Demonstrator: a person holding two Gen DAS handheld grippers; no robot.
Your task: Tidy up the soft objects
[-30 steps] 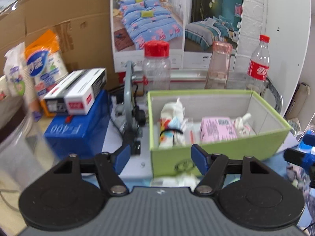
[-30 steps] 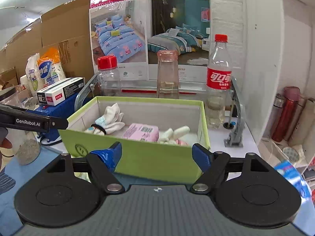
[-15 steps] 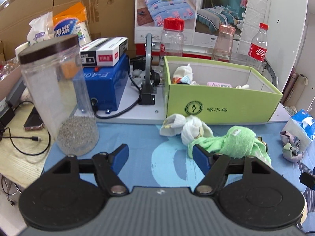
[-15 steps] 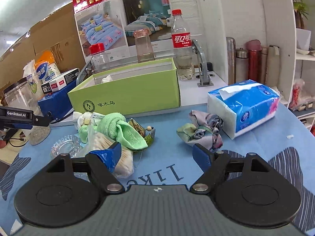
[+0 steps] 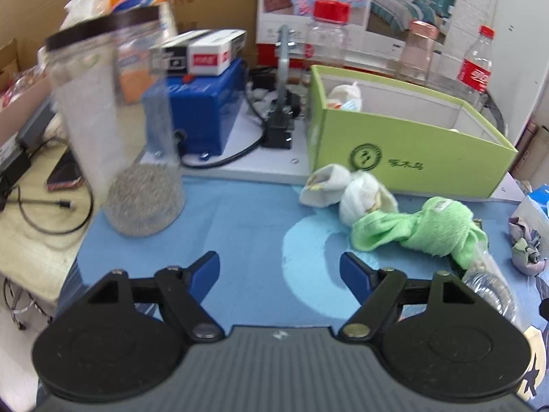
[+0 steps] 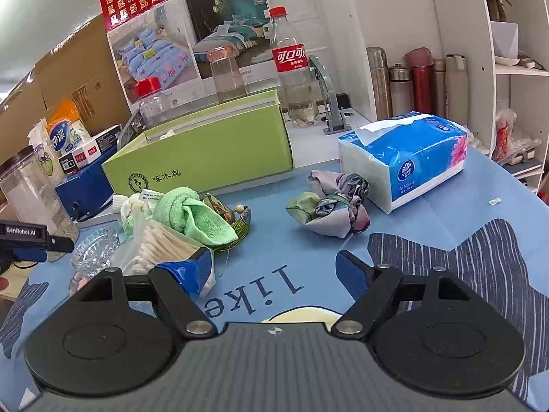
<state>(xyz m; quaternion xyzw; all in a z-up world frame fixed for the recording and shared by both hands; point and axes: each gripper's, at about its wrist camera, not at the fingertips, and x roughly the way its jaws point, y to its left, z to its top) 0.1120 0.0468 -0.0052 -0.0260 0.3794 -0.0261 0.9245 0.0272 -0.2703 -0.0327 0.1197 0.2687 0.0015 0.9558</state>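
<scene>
**Box partly filled, soft items still loose on the mat**

Partly done, judging by the layout. Inside the green box (image 5: 405, 144), at least a white bundle with a pale blue piece (image 5: 345, 98) at the near-left corner; rest of the interior hidden by the front wall. Still outside, on the blue mat (image 5: 240, 240): a pair of white socks (image 5: 346, 189) touching the foot of the box, a fuzzy green cloth (image 5: 422, 228) knotted just beside them, and a crumpled grey patterned cloth (image 6: 331, 206) well apart to the right, near the blue tissue pack (image 6: 405, 158). Also a bag of cotton swabs (image 6: 161, 247) and a glass ashtray (image 6: 96, 250) close to the green cloth (whether these count as soft objects, hard to say). At least three pieces left to put away, then.

Left gripper (image 5: 279, 269): tilted down toward the mat, fingers spread and just been opening wider, nothing between them, only bare mat. Socks and green cloth ahead and to its right, not yet reached. Clear plastic jar (image 5: 116, 130) with grainy fill standing to its left, blurred.

Right gripper (image 6: 274, 269): angled less steeply, rolled so the scene leans, fingers apart and empty. Left fingertip (image 6: 192, 267) overlapping the swab bag in view, contact not certain. Grey cloth straight ahead between the fingers' lines but well beyond the tips. Probably the nearest candidate for this hand, with the green cloth and socks falling to the other.
</scene>
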